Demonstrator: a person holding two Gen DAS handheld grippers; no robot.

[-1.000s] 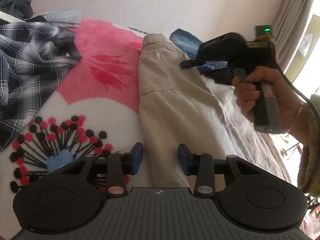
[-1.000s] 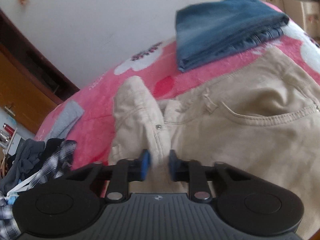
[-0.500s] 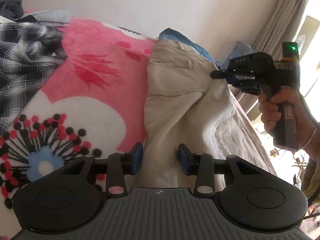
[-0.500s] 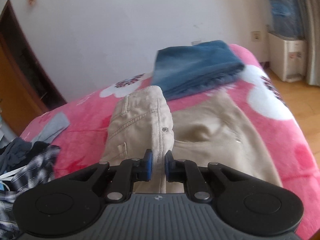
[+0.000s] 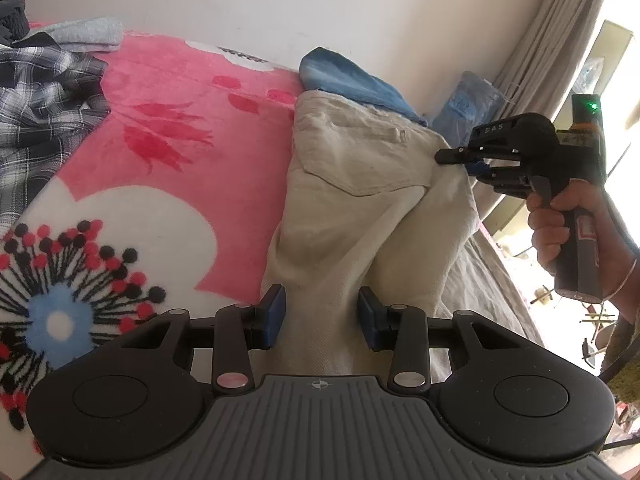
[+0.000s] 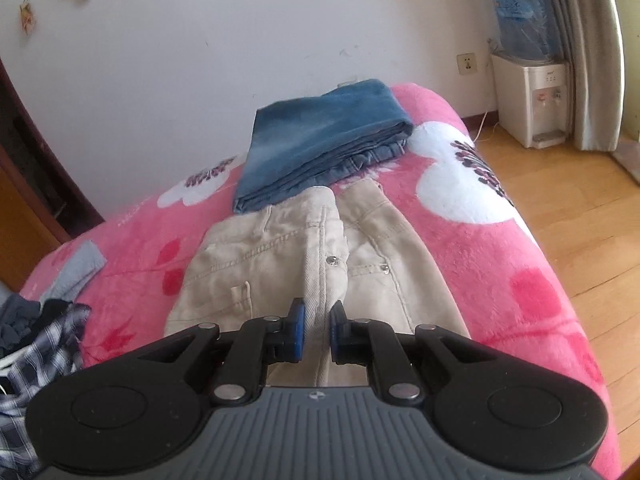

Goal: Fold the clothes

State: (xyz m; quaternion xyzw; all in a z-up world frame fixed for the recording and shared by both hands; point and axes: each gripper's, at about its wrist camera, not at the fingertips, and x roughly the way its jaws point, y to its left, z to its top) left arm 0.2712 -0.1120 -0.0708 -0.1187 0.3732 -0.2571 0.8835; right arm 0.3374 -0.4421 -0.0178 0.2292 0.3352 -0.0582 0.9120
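Beige trousers (image 5: pixel 352 208) lie lengthwise on a pink flowered blanket (image 5: pixel 180 120). My left gripper (image 5: pixel 322 318) is at the leg end, and the cloth fills the gap between its blue pads. In the left wrist view the right gripper (image 5: pixel 456 158), held by a hand (image 5: pixel 560 224), pinches the waist end and lifts it into a ridge. Seen from the right wrist, that gripper (image 6: pixel 318 328) is shut on the fly edge of the trousers (image 6: pixel 248 264); the waistband is doubled over itself.
Folded blue jeans (image 6: pixel 320 140) lie past the waistband by the white wall. A plaid shirt (image 5: pixel 40 92) and a grey garment (image 5: pixel 88 34) are heaped on the left. Wooden floor (image 6: pixel 580 200), a water dispenser (image 6: pixel 532 100) and a curtain (image 5: pixel 552 40) lie off the bed's right side.
The right gripper has drawn the waist edge back from the jeans and up, folding the waistband over. The left gripper stays closed on the legs the same width.
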